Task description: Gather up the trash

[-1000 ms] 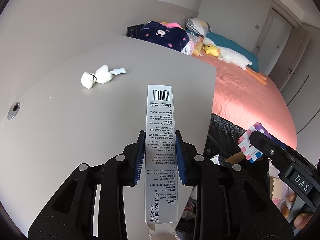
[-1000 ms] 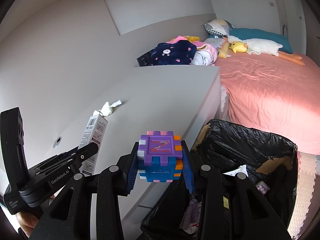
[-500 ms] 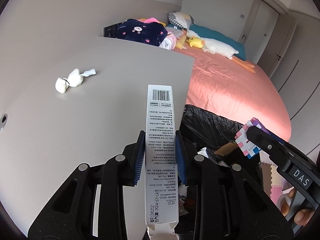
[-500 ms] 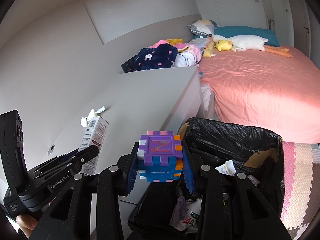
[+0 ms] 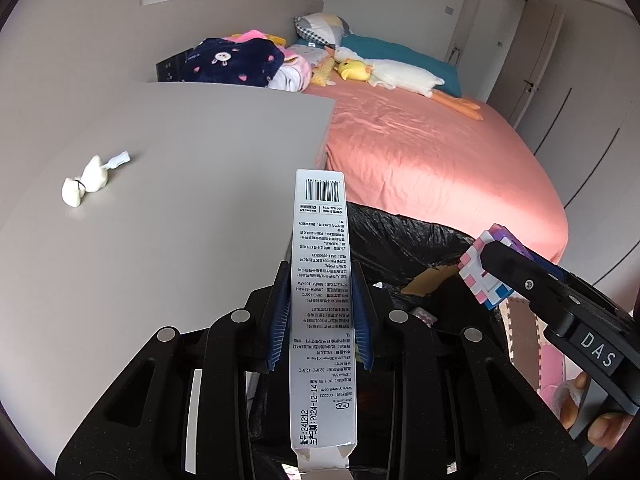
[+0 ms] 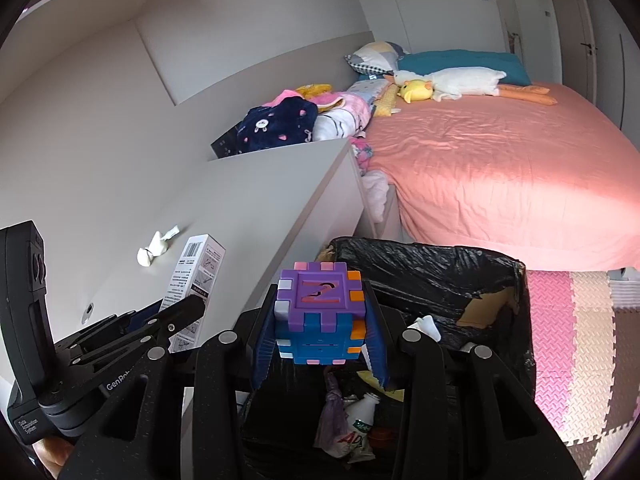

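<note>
My left gripper is shut on a long white printed carton, held upright along its fingers, at the grey cabinet's right edge beside the bin. The same carton shows at the left of the right wrist view. My right gripper is shut on a purple and blue foam cube over the near-left rim of the black-lined trash bin. In the left wrist view the cube hangs over the bin. A crumpled white tissue lies on the cabinet top.
The bin holds a small bottle, wrappers and paper scraps. A bed with a pink sheet, a plush duck and piled clothes lies behind. Foam floor mats are to the right. A cable hole sits in the cabinet top.
Both grippers have moved right, off the cabinet top toward the bin, and rolled slightly. The tissue has slid left in view and the bin's inside now shows. Both grips are unchanged.
</note>
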